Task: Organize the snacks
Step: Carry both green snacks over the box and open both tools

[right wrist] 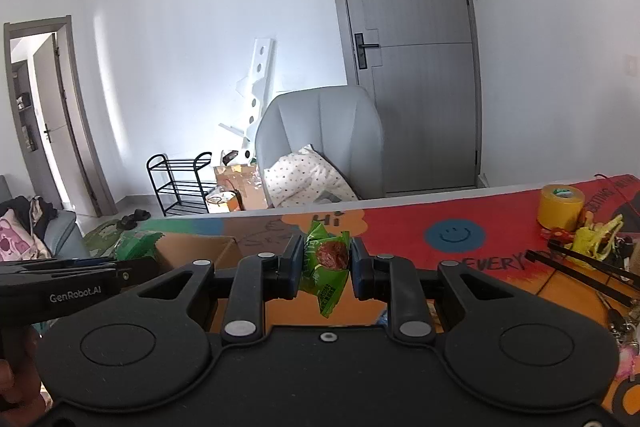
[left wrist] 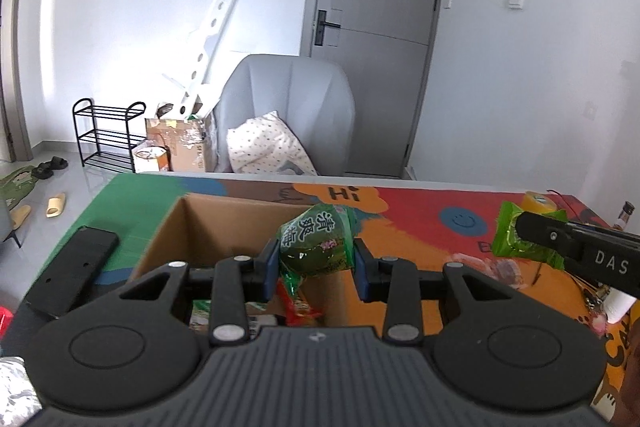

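Observation:
My left gripper [left wrist: 315, 259] is shut on a dark green snack packet [left wrist: 318, 241] with printed characters, held above the open cardboard box [left wrist: 208, 223]. Inside the box lie a red packet [left wrist: 298, 303] and a green one [left wrist: 200, 311]. My right gripper [right wrist: 325, 263] is shut on a small bright green snack packet [right wrist: 326, 259] with a round brown picture, held over the colourful table mat [right wrist: 400, 227] to the right of the box [right wrist: 192, 251]. In the left wrist view that same packet [left wrist: 516, 235] shows at the right, clamped by the other gripper.
A black flat device [left wrist: 76, 263] lies left of the box. A yellow tape roll [right wrist: 560, 207], yellow wrappers [right wrist: 592, 239] and black tongs [right wrist: 580, 267] crowd the table's right end. Behind the table stand a grey armchair [right wrist: 320, 139] with a pillow and a door.

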Motion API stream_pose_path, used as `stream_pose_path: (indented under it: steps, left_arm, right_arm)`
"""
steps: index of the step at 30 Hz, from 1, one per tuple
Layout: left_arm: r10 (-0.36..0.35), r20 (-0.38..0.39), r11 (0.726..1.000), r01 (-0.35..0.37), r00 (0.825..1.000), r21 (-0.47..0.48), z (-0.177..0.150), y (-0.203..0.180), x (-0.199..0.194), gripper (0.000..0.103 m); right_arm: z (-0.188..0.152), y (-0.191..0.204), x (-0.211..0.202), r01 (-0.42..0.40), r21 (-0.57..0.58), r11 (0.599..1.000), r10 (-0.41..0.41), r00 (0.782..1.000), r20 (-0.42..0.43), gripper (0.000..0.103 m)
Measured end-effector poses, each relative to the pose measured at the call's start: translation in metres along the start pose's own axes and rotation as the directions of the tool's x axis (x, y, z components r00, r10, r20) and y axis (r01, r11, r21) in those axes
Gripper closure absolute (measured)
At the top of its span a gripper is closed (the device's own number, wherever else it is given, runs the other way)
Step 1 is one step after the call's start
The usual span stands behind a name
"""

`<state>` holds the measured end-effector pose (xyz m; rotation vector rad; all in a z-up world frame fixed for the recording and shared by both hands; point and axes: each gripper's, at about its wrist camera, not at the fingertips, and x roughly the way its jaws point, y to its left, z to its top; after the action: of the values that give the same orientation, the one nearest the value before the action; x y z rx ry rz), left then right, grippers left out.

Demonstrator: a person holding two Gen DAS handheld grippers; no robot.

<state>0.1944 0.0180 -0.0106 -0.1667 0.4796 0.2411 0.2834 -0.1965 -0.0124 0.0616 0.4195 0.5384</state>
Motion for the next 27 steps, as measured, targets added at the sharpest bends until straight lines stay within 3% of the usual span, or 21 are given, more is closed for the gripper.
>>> stream_pose_path:
  steps: [15,27]
  left_arm:
    - [0.066,-0.017,0.996,-0.067,0.998,-0.063,0.012,0.057,0.016,0.067]
    - [0.048,-0.109,0.993,-0.059,0.993,-0.099,0.011,0.075,0.053,0.058]
  right_arm:
    - [0.012,0.043,0.031,-0.054,-0.048,0.997,0.053,0.998,-0.014,0.081]
    - [0.015,0.071,0.061,-0.108,-0.071,0.992,0.105,0.993,-0.055,0.08]
